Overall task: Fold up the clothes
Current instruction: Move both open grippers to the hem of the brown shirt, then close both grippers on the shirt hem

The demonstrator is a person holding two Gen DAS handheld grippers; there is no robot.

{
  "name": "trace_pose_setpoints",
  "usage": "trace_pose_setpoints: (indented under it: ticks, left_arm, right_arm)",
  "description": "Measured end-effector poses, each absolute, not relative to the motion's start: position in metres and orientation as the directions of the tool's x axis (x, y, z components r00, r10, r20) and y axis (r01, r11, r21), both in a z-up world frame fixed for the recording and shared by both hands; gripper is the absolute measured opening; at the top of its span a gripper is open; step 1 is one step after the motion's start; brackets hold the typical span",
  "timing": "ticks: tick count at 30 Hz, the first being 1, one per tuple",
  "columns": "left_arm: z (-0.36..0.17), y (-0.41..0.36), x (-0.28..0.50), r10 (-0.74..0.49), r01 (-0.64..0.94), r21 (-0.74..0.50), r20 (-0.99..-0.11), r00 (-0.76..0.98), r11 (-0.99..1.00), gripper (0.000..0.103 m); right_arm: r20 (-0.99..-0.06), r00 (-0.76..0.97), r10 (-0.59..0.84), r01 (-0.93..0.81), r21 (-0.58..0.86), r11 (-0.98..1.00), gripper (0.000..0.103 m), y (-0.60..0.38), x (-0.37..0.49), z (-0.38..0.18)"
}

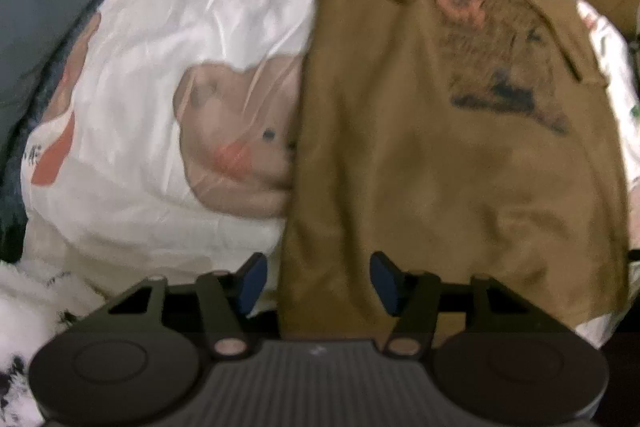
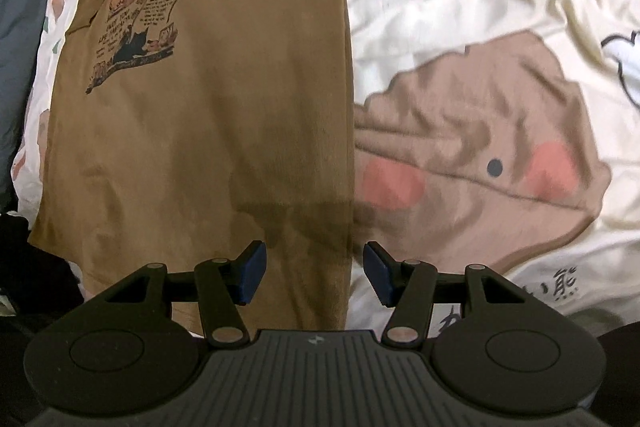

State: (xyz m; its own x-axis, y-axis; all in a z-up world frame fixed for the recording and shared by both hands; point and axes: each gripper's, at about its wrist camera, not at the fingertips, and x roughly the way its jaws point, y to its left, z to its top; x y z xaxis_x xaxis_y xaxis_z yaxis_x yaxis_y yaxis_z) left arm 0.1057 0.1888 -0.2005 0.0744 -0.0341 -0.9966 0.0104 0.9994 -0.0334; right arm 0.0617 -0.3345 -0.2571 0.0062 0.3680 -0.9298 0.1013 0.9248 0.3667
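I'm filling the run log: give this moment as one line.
stage: pre-grasp | left gripper: open, over shirt's edge | right gripper: open, over opposite edge | brown shirt: sleeves folded in, on printed bedsheet

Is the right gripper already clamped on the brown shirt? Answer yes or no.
No: the right gripper stands open above the brown shirt, its right edge lying between the jaws, neither blue pad pressing it.
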Motion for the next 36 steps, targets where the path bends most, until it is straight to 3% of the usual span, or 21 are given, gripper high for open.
trace_pose_setpoints:
  ticks: [8,21,28,30,34,36]
  left_arm:
    - [-0.224,0.208,0.089,-0.045,-0.048,-0.045,-0.999,0.018,0.998,0.038]
    - [-0.248,0.2,0.093,-0.022,0.011,-0.023,-0.995,-0.096,1.0,0.029]
    - [-0.262,0.196,0.095,-0.032,0.013,-0.034,-0.991,-0.127,0.999,0.024]
    - [-0.264,0.194,0.096,-0.033,0.016,-0.035,-0.991,-0.131,0.999,0.023]
    - [-0.259,0.203,0.098,-0.069,-0.022,-0.067,-0.99,-0.119,0.998,0.012]
    - [-0.253,0.207,0.098,-0.088,-0.037,-0.085,-0.99,-0.109,0.996,0.01]
  right_arm:
    - [-0.93,-0.041,0.366,0.097,0.361,0.928,0.059,-0.333,0.053,-0.275]
    - [-0.926,-0.057,0.373,0.108,0.365,0.925,0.057,-0.339,0.052,-0.287]
    - [-0.932,-0.08,0.353,0.092,0.346,0.934,0.05,-0.334,0.052,-0.292]
    - [-0.933,-0.083,0.351,0.089,0.344,0.935,0.047,-0.334,0.053,-0.293]
    - [-0.93,-0.077,0.358,0.09,0.351,0.932,0.013,-0.332,0.053,-0.295]
    - [-0.926,-0.064,0.373,0.087,0.367,0.926,0.008,-0.332,0.053,-0.292]
